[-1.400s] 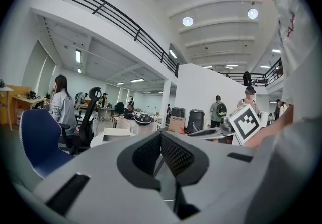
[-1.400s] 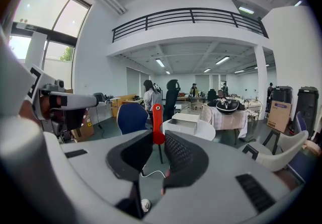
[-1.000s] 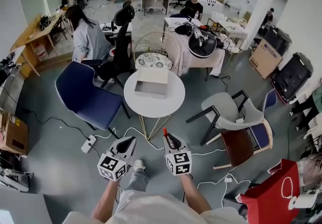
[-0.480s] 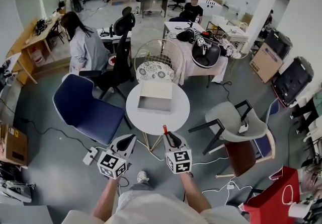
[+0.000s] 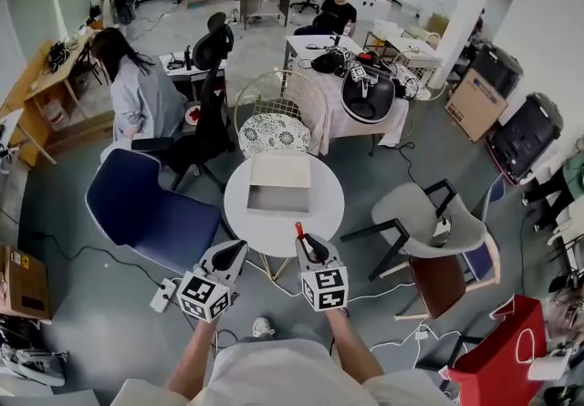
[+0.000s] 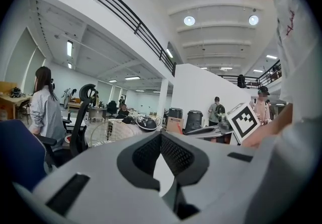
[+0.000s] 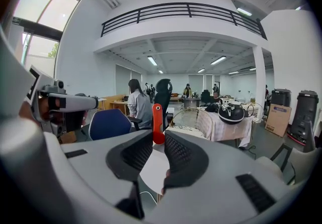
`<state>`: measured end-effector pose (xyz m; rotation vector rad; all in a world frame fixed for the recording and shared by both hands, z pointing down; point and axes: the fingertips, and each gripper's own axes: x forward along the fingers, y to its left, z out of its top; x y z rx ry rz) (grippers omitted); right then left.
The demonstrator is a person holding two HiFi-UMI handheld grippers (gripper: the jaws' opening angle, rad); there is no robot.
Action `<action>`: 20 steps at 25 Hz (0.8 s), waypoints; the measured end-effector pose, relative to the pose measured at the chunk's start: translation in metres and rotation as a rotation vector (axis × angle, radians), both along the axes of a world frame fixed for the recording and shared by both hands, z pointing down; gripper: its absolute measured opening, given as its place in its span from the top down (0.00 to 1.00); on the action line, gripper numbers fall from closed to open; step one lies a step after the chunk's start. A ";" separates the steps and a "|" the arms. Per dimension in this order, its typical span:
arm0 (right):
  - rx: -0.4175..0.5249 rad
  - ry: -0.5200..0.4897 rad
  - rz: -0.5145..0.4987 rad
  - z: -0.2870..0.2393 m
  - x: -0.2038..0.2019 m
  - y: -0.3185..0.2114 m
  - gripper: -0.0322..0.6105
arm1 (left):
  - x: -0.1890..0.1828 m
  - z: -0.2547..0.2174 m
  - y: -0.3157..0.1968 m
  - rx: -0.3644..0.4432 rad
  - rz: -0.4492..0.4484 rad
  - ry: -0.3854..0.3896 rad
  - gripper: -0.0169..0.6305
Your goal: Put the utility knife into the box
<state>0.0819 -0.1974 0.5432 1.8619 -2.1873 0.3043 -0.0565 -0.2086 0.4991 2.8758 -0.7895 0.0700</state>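
An open beige box lies on a round white table just ahead of me. My right gripper is shut on the red utility knife, near the table's front edge. In the right gripper view the utility knife sticks up between the dark pads of the right gripper, and the white table shows below them. My left gripper hangs level beside it, short of the table. In the left gripper view the left gripper has its jaw tips together with nothing between them.
A blue chair stands left of the table and a grey armchair right of it. Behind it is a wire chair. A power strip and white cables lie on the floor. A seated person is at the far left.
Both grippers have moved forward side by side towards the round table, which now lies closer. The knife stays gripped in the right gripper.
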 end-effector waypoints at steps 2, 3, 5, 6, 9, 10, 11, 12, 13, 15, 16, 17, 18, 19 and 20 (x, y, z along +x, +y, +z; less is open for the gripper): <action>-0.009 -0.003 0.004 0.004 0.002 -0.003 0.82 | 0.002 0.004 -0.003 -0.009 0.006 -0.007 0.96; -0.012 -0.006 0.004 0.006 0.003 -0.004 0.83 | 0.003 0.006 -0.005 -0.013 0.009 -0.011 0.96; -0.020 -0.012 0.007 0.010 0.006 -0.007 0.83 | 0.006 0.009 -0.007 -0.017 0.013 -0.016 0.96; -0.023 -0.014 0.009 0.013 0.008 -0.009 0.83 | 0.007 0.011 -0.009 -0.020 0.015 -0.018 0.96; -0.034 -0.023 0.009 0.020 0.010 -0.018 0.83 | 0.010 0.018 -0.015 -0.032 0.016 -0.029 0.96; -0.037 -0.026 0.006 0.022 0.010 -0.021 0.83 | 0.010 0.020 -0.018 -0.038 0.014 -0.033 0.96; -0.040 -0.029 0.001 0.024 0.010 -0.026 0.82 | 0.011 0.022 -0.022 -0.043 0.010 -0.038 0.96; -0.043 -0.031 -0.004 0.025 0.010 -0.031 0.83 | 0.011 0.023 -0.027 -0.046 0.006 -0.041 0.96; -0.045 -0.033 -0.010 0.026 0.011 -0.038 0.83 | 0.013 0.024 -0.033 -0.048 0.002 -0.043 0.96; -0.049 -0.037 -0.020 0.028 0.014 -0.052 0.82 | 0.016 0.023 -0.047 -0.048 -0.006 -0.046 0.96; -0.052 -0.039 -0.024 0.030 0.016 -0.059 0.82 | 0.019 0.024 -0.053 -0.050 -0.010 -0.046 0.96; -0.055 -0.042 -0.028 0.031 0.019 -0.066 0.83 | 0.021 0.025 -0.060 -0.052 -0.014 -0.048 0.96; -0.058 -0.044 -0.032 0.033 0.021 -0.073 0.83 | 0.024 0.026 -0.067 -0.054 -0.018 -0.050 0.96; -0.060 -0.045 -0.037 0.034 0.024 -0.081 0.82 | 0.028 0.027 -0.074 -0.057 -0.022 -0.052 0.96; -0.062 -0.047 -0.043 0.035 0.027 -0.090 0.83 | 0.031 0.028 -0.082 -0.061 -0.027 -0.053 0.96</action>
